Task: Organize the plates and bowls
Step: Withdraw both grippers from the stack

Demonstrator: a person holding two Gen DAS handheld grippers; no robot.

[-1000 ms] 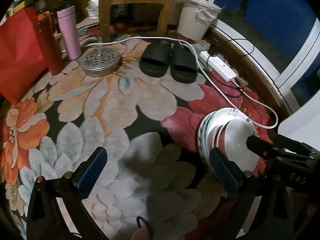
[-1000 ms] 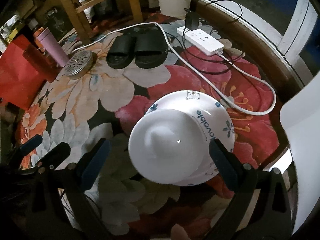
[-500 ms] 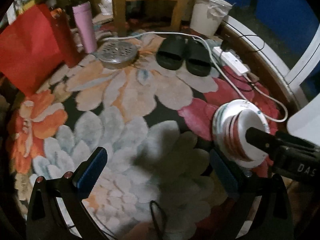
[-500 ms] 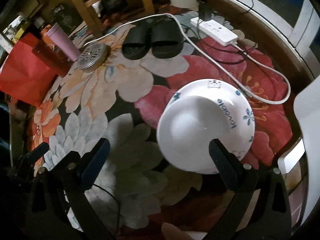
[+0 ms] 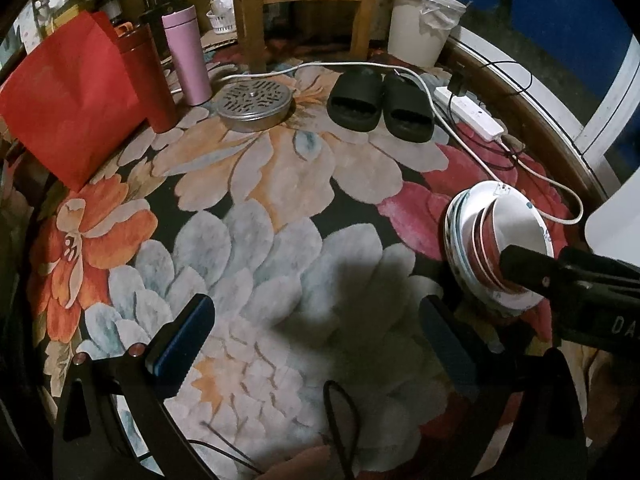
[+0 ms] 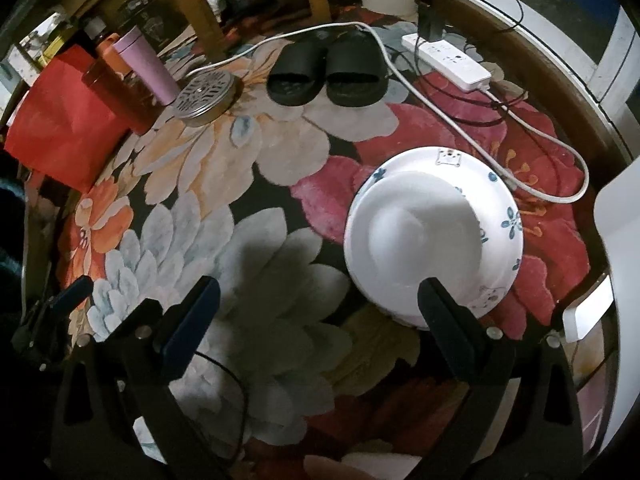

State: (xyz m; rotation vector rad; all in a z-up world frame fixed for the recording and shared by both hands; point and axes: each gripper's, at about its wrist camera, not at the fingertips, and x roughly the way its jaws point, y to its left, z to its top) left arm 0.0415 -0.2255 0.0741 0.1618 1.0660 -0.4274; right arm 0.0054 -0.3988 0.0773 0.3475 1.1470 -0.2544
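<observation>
Both grippers pull back from the stack of bowls and plates on the flowery rug. Left gripper and right gripper fingers are spread, holding nothing. The stack looks done.

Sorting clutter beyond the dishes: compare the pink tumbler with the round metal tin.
The pink cylindrical tumbler stands tall and narrow; the round perforated metal tin sits low and wide. The tumbler is smooth and matte pink; the tin is silvery, with a slotted lid. Both rest on the floral rug.
</observation>
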